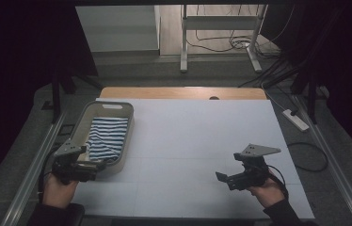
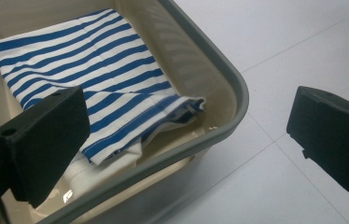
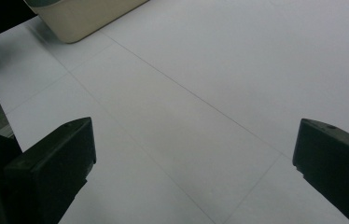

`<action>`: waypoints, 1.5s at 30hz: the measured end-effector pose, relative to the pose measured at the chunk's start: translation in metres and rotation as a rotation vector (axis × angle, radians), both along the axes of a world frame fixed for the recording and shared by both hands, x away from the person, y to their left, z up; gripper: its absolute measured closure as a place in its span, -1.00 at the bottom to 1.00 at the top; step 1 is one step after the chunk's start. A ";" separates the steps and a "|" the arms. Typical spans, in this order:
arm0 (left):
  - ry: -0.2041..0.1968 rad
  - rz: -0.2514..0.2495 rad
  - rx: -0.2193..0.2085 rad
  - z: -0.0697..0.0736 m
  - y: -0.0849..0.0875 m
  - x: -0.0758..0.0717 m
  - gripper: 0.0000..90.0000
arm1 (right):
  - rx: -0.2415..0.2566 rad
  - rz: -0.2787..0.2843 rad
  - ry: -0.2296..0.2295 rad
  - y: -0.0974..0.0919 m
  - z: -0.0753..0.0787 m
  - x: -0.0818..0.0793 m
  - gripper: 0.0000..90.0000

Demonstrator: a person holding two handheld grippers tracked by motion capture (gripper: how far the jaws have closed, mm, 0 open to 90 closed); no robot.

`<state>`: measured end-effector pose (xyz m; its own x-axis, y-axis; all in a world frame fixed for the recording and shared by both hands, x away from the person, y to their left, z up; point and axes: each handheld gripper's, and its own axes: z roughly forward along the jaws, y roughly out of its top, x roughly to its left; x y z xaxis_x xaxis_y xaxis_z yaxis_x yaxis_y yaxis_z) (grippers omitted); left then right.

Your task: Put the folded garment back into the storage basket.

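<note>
A folded blue-and-white striped cloth (image 1: 103, 136) (image 2: 93, 88) lies inside a beige basket with a grey rim (image 1: 129, 117) (image 2: 238, 88) at the table's left. My left gripper (image 1: 85, 168) (image 2: 186, 154) hovers at the basket's near end, open, its jaws astride the rim and holding nothing. My right gripper (image 1: 230, 178) (image 3: 191, 172) is open over bare white table at the near right, jaws wide apart and empty. A corner of the basket (image 3: 79, 18) shows at the top left of the right gripper view.
A white mat (image 1: 202, 141) covers the wooden table (image 1: 183, 92). Metal rails (image 1: 33, 165) run along both sides. A power strip (image 1: 295, 120) and cables (image 1: 313, 157) lie on the floor to the right. A white stand (image 1: 221, 33) stands beyond the table.
</note>
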<state>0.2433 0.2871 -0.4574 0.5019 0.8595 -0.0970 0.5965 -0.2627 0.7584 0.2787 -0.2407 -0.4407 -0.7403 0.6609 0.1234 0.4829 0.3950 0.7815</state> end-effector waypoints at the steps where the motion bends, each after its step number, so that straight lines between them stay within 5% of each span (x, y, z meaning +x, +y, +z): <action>1: -0.001 0.002 -0.001 0.000 0.000 -0.001 -1.00 | 0.001 -0.003 -0.001 -0.001 0.000 -0.001 -1.00; 45: 0.018 0.086 -0.030 -0.009 0.031 -0.029 -1.00 | -0.013 -0.157 -0.014 -0.055 -0.004 -0.029 -1.00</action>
<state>0.2146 0.3182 -0.4666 0.4239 0.8961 -0.1318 0.6297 -0.1870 0.7540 0.2493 -0.2956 -0.4443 -0.6292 0.7702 0.1043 0.5283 0.3255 0.7842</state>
